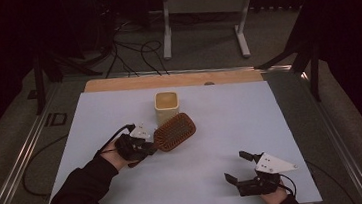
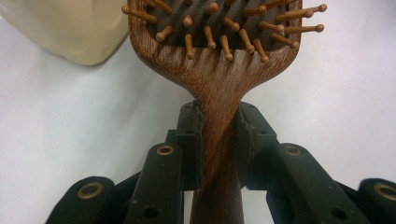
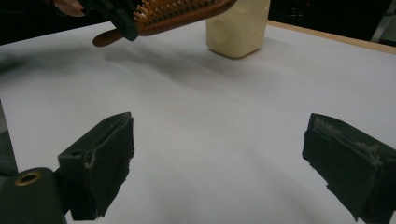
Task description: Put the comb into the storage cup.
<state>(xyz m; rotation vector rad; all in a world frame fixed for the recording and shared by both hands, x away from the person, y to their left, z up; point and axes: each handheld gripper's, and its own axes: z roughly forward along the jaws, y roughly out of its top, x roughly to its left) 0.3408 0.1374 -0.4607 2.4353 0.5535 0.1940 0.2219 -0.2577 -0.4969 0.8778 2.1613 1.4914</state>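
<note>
I hold left gripper [image 2: 219, 135] clamped on wooden hairbrush [image 1: 173, 131] handle | brush head points at cream container [image 1: 166, 106], just short of it | right gripper [image 1: 241, 167] spread, idle, well nearer me

The hairbrush [image 2: 215, 51] head is cut off by the top edge beside the cream container [image 2: 70, 28]; its handle end is hidden between the jaws.

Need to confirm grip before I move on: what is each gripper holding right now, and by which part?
The left gripper is shut on the wooden hairbrush, clamped on its handle just below the head. The right gripper is open and holds nothing.
</note>
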